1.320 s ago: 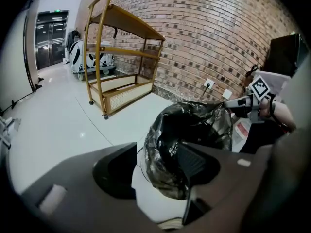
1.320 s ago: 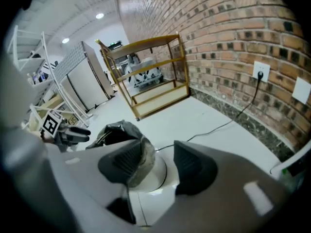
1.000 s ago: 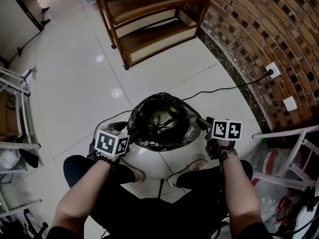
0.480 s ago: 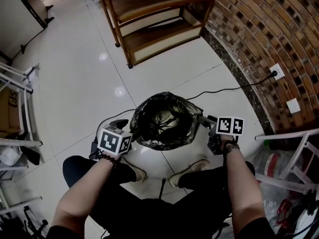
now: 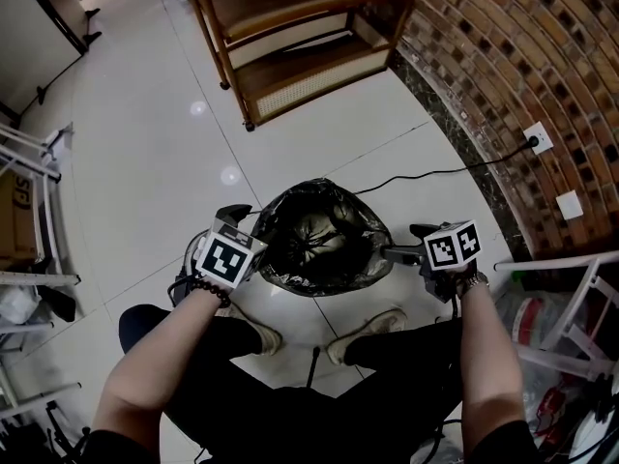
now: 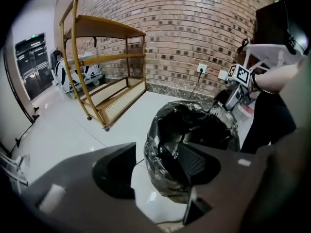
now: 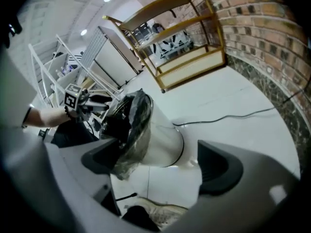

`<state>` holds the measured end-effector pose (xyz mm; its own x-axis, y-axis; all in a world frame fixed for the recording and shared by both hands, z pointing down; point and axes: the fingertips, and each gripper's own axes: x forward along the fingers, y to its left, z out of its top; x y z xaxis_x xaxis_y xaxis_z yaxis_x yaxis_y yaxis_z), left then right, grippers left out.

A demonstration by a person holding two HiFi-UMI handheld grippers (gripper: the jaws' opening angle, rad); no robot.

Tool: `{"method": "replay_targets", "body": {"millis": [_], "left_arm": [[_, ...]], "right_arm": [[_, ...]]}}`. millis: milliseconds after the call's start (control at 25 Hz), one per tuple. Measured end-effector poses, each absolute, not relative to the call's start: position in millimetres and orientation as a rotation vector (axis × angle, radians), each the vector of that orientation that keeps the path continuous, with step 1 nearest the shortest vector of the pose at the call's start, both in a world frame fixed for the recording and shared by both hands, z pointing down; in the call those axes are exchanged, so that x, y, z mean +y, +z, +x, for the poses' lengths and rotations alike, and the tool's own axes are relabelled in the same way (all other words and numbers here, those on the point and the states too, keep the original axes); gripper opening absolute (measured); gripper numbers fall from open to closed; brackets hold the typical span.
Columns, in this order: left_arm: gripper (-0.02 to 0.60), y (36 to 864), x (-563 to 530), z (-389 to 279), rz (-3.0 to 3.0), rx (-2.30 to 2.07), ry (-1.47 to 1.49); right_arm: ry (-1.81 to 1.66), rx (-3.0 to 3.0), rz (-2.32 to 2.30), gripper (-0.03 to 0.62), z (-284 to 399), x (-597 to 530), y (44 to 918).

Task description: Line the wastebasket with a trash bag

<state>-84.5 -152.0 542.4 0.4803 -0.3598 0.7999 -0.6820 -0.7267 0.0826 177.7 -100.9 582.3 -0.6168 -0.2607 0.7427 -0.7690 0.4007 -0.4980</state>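
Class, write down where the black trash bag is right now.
Head view, centre: the trash bag lines the wastebasket, between the left gripper and the right gripper.

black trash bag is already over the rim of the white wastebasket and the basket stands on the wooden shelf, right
Not on the shelf. The white wastebasket, with the black trash bag over its rim, stands on the tiled floor in front of the wooden shelf unit. The head view shows it.

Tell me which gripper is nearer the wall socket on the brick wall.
Right. The right gripper, jaws just opened wide and pinching nothing, is on the side of the wastebasket toward the wall socket; the left gripper is across the basket, farther off.
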Motion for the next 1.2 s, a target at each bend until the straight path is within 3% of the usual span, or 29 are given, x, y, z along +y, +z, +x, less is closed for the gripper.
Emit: {"method": "replay_targets", "body": {"millis": [280,440,600,680,1200], "left_arm": [[0.256,550.1,-157.6,-69.2,2.412,-0.83,1.198],[0.256,549.5,-161.9,-61.7,2.438,-0.813,1.235],[0.256,551.3,-162.6,-42.5,2.525,-0.745,1.32],[0.256,557.7,-163.1,-33.7,2.562,-0.693,1.389],[0.262,625.4,-174.1,-36.9,2.441,-0.499,1.549]], "right_arm": [[1.453,-2.282,1.062,0.526,183.4,-135.5,552.6],[1.091,-2.307,1.102,0.519,163.0,-153.0,525.6],[0.63,-2.337,0.911,0.447,97.6,-153.9,495.3],[0.497,-2.267,0.801,0.445,76.6,-152.2,510.4],[0.63,-2.086,0.674,0.434,70.4,-164.7,601.9]]}}
